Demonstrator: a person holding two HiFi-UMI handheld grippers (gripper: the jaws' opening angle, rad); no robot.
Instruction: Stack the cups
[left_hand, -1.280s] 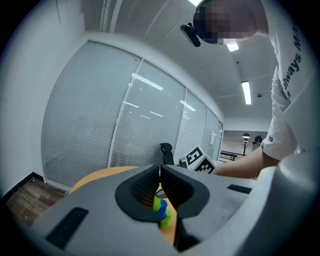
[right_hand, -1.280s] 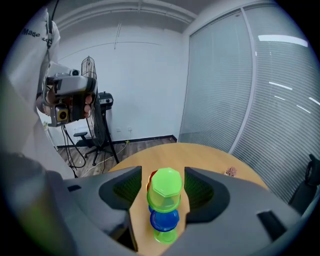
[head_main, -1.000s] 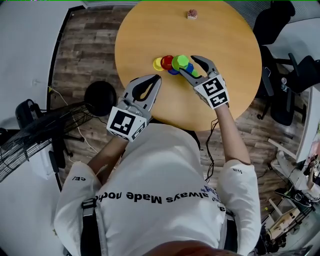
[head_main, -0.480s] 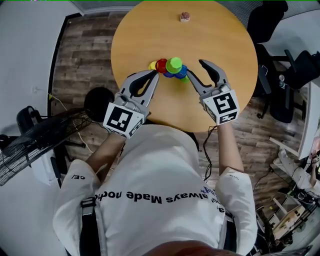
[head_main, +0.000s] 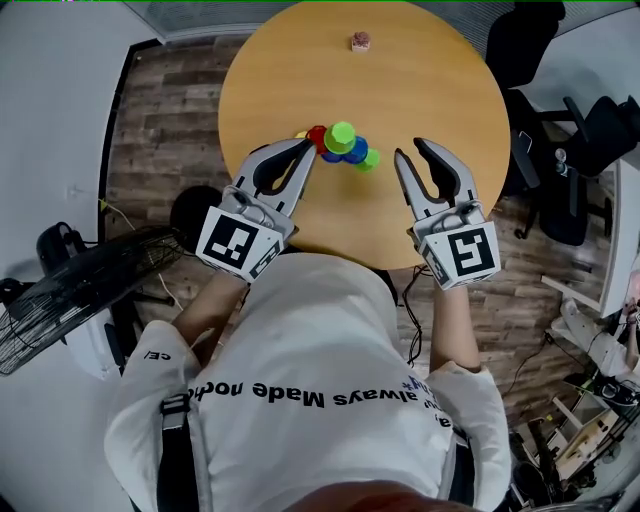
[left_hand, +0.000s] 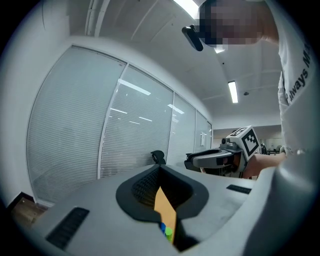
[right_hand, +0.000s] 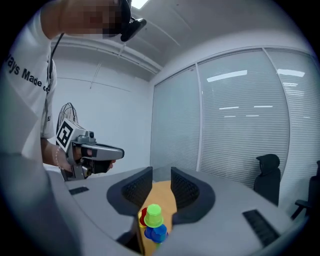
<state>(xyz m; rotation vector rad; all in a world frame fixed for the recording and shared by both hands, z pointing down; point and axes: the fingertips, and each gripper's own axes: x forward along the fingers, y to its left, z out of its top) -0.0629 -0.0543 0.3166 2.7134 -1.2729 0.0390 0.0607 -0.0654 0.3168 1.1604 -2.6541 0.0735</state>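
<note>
Glossy plastic cups (head_main: 343, 140), smooth matt wooden table (head_main: 420, 85), wood-plank floor (head_main: 170, 110), white cloth shirt (head_main: 320, 340)

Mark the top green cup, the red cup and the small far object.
top green cup (head_main: 341, 134): head view, its top face.
red cup (head_main: 316, 135): head view, its top.
small far object (head_main: 360, 41): head view, its middle.

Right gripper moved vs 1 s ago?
Yes. The right gripper has backed off the cups toward the near edge of the table, jaws closing, empty.
</note>
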